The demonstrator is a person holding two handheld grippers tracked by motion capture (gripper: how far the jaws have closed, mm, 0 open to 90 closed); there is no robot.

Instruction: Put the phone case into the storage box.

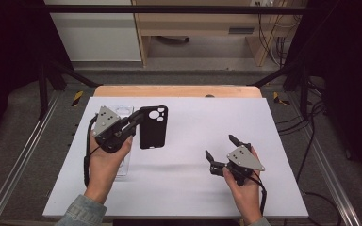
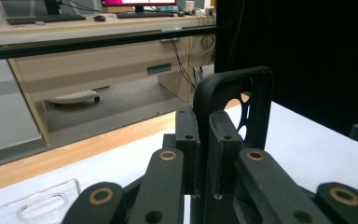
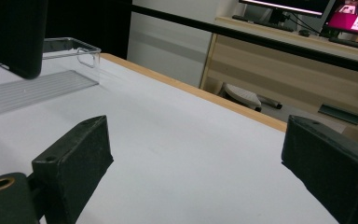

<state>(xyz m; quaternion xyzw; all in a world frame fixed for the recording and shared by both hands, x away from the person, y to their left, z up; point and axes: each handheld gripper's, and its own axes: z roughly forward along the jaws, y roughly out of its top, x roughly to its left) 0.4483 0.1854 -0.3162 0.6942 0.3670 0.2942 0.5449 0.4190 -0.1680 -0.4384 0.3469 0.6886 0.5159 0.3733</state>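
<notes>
On the white counter (image 1: pixel 184 160), toward its left side, a person's left hand (image 1: pixel 104 162) holds the left gripper (image 1: pixel 136 118), its fingers (image 2: pixel 221 154) clamped on the edge of a black phone case (image 1: pixel 153 127) raised above the surface. A clear phone case (image 1: pixel 122 162) lies flat beneath. The right gripper (image 1: pixel 222 147) rests apart, fingers (image 3: pixel 74 161) spread wide with nothing between them.

A white-topped table (image 1: pixel 188 141) bears a clear phone case (image 1: pixel 122 162) at its left.
</notes>
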